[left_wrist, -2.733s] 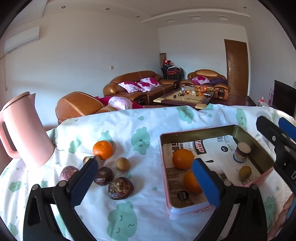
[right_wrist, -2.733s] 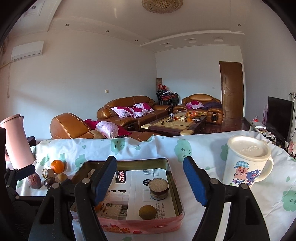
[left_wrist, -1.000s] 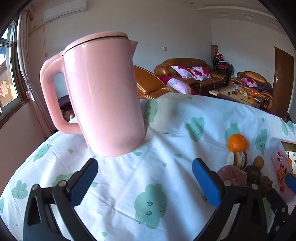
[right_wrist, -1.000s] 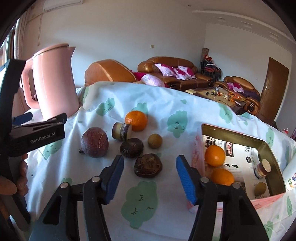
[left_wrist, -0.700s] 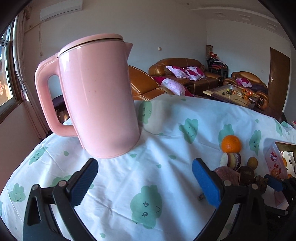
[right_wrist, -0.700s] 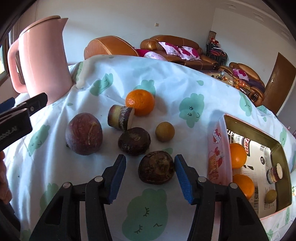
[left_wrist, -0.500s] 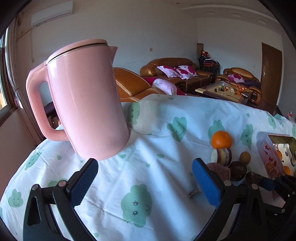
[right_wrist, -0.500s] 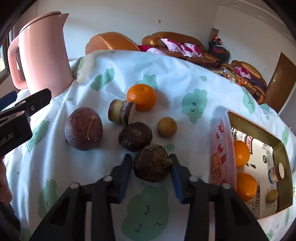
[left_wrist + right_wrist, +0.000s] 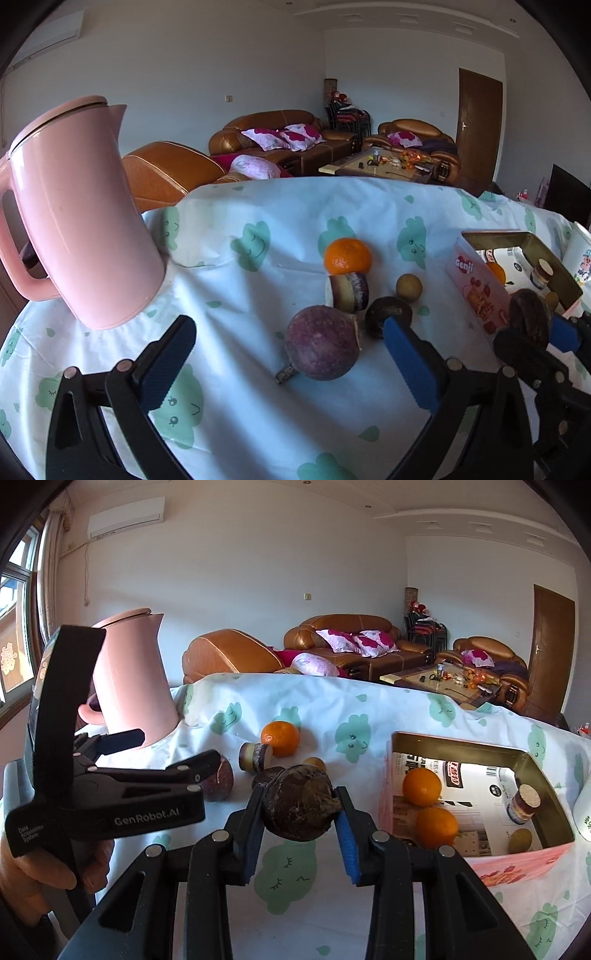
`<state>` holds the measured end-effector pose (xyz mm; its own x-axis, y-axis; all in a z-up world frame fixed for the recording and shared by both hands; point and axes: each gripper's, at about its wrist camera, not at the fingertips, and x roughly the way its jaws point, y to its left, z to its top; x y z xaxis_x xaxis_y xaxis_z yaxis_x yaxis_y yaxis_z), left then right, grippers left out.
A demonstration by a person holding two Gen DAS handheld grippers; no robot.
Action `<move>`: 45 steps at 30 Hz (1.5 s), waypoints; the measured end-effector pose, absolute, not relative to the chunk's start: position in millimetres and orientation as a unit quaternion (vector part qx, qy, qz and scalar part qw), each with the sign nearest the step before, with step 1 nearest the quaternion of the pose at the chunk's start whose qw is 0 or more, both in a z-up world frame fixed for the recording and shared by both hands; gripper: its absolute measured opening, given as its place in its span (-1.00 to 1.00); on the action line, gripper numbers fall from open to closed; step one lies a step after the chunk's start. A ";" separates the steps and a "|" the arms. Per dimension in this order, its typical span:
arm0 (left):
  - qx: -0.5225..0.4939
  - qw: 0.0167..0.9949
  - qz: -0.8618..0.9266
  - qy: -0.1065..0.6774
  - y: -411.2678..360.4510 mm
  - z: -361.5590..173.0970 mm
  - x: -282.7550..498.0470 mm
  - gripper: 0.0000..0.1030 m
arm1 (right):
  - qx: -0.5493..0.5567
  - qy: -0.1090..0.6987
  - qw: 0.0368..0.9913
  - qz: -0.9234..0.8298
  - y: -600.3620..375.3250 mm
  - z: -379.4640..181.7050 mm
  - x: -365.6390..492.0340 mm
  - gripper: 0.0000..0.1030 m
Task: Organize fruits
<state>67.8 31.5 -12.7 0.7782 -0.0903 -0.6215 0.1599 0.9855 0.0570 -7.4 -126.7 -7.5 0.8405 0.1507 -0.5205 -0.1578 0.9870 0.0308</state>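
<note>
The right gripper (image 9: 300, 818) had its blue-padded fingers (image 9: 347, 832) clamped on a dark, wrinkled brown fruit (image 9: 299, 808), which it held up off the worktop (image 9: 369, 709), in front of the loose fruit and to the left of the tin (image 9: 458, 744). The left gripper (image 9: 291, 362) hung low over the cloud-printed cloth with its fingers (image 9: 166, 360) wide apart and nothing between them.

On the cloth in front of the left gripper sat a big purple fruit (image 9: 323, 343) with a stubby stalk. Behind it lay a cut piece (image 9: 347, 291) showing a pale face and purple rind, touching an orange (image 9: 347, 256) at the back. A second dark brown fruit (image 9: 388, 317) sat just to the right of the purple one, with a small yellowish-brown fruit (image 9: 409, 288) near it.

The open tin stood to the right of that group, lined with printed paper. Inside were two oranges (image 9: 422, 786) close together by the left wall, a small jar (image 9: 524, 805) with a cork-coloured lid by the right wall, and another small brownish fruit (image 9: 520, 840) in the near right corner.

A pink kettle (image 9: 81, 218) stood at the left end of the worktop, well apart from the fruit.
</note>
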 end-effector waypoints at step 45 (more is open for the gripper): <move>-0.005 0.951 0.068 0.302 49.4 -3.4 33.3 0.01 | -0.024 0.239 0.968 0.070 -142.5 3.0 -29.2 -0.26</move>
<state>33.3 49.4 -3.4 0.8090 0.1256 -0.5742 -0.1321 0.9908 0.0306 -29.2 -142.5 3.0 0.8755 0.1240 -0.4670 -0.1469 0.9891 -0.0127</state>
